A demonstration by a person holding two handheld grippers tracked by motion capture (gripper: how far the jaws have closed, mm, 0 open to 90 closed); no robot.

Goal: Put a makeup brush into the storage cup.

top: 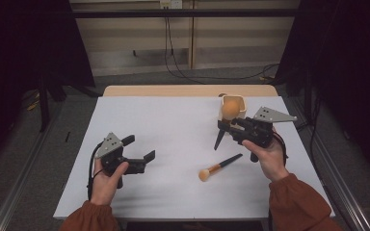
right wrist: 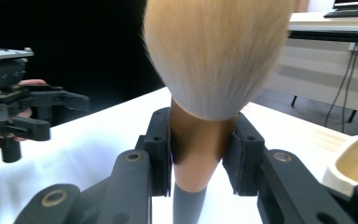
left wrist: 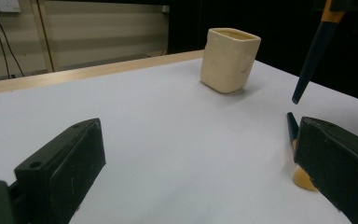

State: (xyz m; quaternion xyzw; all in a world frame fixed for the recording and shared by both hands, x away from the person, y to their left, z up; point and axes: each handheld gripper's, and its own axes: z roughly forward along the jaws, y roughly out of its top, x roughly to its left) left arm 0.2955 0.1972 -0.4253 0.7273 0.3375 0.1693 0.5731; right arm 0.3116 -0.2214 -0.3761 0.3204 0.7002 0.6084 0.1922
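The right gripper (top: 227,126) is clamped on a makeup brush (top: 225,120), its 2 jaws pressing on the tan collar just below the bristles, as the right gripper view shows. The brush stands nearly upright, bristles up and dark handle pointing down at the table (top: 173,144), and it hangs in the air just in front of the cream cup (top: 234,103) at the far right. Held that way, handle first, it looks ready to be dropped into the cup so the soft head stays out and clean; that is a judgement from the pose.

A 2nd brush (top: 219,167) lies flat on the table nearer the person, right of centre, bristles toward the near left and handle toward the far right. It probably waits its turn for the same cup.

The left gripper (top: 142,153) hovers over the near left of the table with its jaws wide apart and nothing between them. In the left gripper view its jaws frame the cup (left wrist: 230,59) and the tip of the lying brush (left wrist: 292,125), so it may be lining up on that brush.

No brand, label or writing can be read on the cup, the brushes or the grippers.
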